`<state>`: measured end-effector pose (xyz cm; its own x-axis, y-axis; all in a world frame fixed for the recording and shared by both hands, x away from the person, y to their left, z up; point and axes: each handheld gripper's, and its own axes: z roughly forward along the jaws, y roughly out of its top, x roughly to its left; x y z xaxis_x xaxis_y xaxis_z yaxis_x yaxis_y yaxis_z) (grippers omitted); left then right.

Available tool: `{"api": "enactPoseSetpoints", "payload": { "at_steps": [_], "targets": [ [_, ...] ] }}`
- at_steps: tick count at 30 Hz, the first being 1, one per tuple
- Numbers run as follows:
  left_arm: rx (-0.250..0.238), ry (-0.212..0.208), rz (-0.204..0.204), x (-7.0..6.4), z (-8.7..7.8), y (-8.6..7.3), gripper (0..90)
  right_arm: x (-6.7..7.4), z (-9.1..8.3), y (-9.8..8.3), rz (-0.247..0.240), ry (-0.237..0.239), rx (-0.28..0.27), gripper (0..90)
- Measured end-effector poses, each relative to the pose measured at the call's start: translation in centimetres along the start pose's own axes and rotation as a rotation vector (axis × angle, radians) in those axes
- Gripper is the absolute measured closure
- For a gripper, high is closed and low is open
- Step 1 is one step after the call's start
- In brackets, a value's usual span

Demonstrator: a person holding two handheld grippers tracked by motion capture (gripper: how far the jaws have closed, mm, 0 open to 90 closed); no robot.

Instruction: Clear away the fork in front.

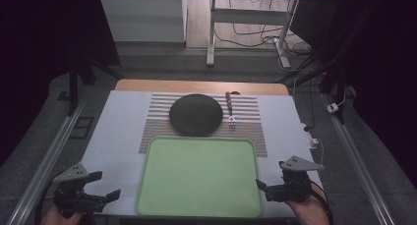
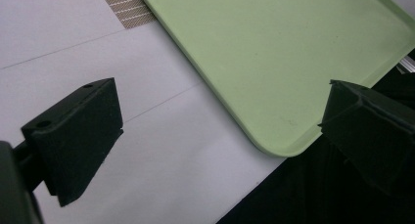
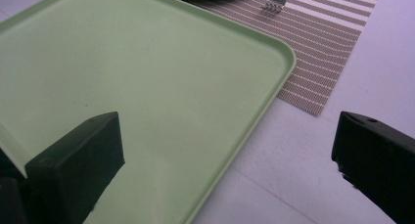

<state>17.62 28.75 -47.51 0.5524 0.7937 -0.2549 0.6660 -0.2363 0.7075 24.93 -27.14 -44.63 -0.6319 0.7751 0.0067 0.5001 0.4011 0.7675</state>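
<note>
Start position: your left gripper (image 1: 101, 191) and right gripper (image 1: 268, 186), jaws wide and empty, flank the green tray (image 1: 198, 205); ahead, dark plate (image 1: 195, 114) and fork (image 1: 229, 108) likely await pickup.

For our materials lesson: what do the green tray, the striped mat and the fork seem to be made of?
Green tray: likely plastic, with a smooth matt surface and a moulded rounded rim.
Striped mat: looks like woven vinyl or fabric; a mesh texture shows.
Fork: shiny metal tines and a brown handle, possibly wood.
</note>
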Motion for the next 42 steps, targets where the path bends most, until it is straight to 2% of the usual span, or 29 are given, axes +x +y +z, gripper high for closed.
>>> {"api": "enactPoseSetpoints", "payload": {
  "at_steps": [7,9,15,23,28,33,42],
  "targets": [
    [0.001,0.000,-0.001,0.0,0.0,0.0,1.9,0.0,0.8,0.5,-0.026,-0.001,0.021,0.0],
    [0.002,-0.001,-0.002,0.0,0.0,0.0,1.9,0.0,1.2,0.8,-0.052,0.000,0.040,0.0],
    [0.003,0.000,-0.003,0.0,0.0,0.0,1.9,0.2,2.3,1.4,-0.050,0.014,0.050,0.0],
    [0.003,0.000,-0.005,0.0,0.0,0.0,1.8,-0.2,4.2,2.8,-0.063,0.012,0.060,0.0],
    [0.004,0.002,-0.004,0.0,0.0,0.0,1.8,-0.6,5.3,3.6,-0.077,-0.010,0.083,0.0],
    [0.005,0.002,-0.005,0.0,0.1,0.0,1.8,-1.5,7.0,4.2,-0.083,-0.059,0.110,0.0],
    [0.004,0.001,-0.006,0.1,0.1,0.0,1.6,-2.3,8.8,5.4,-0.099,-0.089,0.131,0.0]
  ]
}}
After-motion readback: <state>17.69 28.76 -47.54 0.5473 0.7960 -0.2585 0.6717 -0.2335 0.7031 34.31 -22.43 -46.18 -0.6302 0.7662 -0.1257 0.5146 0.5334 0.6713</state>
